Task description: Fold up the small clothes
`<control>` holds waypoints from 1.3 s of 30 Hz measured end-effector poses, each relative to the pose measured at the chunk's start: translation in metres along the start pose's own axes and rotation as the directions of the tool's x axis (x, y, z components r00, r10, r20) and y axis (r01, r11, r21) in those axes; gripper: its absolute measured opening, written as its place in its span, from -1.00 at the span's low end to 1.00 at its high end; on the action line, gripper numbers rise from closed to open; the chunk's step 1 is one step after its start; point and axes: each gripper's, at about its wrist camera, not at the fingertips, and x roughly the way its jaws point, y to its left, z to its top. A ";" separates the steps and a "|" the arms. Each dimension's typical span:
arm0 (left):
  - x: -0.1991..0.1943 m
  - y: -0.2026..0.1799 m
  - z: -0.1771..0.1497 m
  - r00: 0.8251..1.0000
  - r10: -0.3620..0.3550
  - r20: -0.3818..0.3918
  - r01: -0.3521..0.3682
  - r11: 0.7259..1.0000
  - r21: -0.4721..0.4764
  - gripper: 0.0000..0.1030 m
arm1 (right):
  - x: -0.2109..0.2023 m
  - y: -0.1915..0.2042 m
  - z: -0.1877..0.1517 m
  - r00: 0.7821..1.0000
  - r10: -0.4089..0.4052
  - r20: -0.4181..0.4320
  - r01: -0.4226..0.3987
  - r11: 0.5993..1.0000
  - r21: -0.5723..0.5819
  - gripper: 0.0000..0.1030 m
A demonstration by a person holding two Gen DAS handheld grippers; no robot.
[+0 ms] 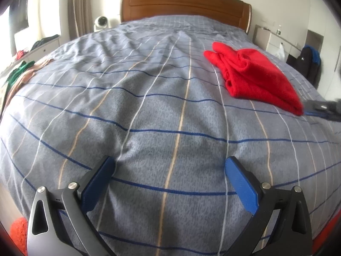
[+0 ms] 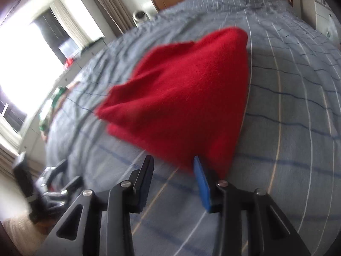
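Two hand-held grippers hovered over a grey-blue checked bedspread (image 1: pixel 149 117) with blue, white and tan lines: the left gripper (image 1: pixel 169 183) had its blue-padded jaws wide apart over bare cover, the right gripper (image 2: pixel 173 179) stood apart too, nothing between its pads, just at the near corner of a folded red fleece garment (image 2: pixel 187 98). That garment lay flat on the bed's right half; a brown wooden headboard (image 1: pixel 183 4), beige curtains (image 1: pixel 77 6) and a white dresser (image 1: pixel 45 47) ringed the room.
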 end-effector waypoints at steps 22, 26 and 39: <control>-0.008 -0.001 0.002 0.999 0.006 -0.048 -0.007 1.000 -0.010 0.99 | -0.074 -0.061 -0.100 0.914 -0.352 0.202 0.329 0.934 0.136 0.63; -0.029 -0.006 0.045 0.990 -0.137 -0.030 0.134 0.987 -0.087 0.97 | -0.072 -0.060 -0.100 0.912 -0.360 0.199 0.339 0.931 0.133 0.66; 0.115 -0.065 0.184 0.901 -0.309 -0.303 0.288 0.951 -0.115 0.94 | -0.052 -0.057 0.026 0.964 -0.156 0.216 0.114 0.975 0.193 0.66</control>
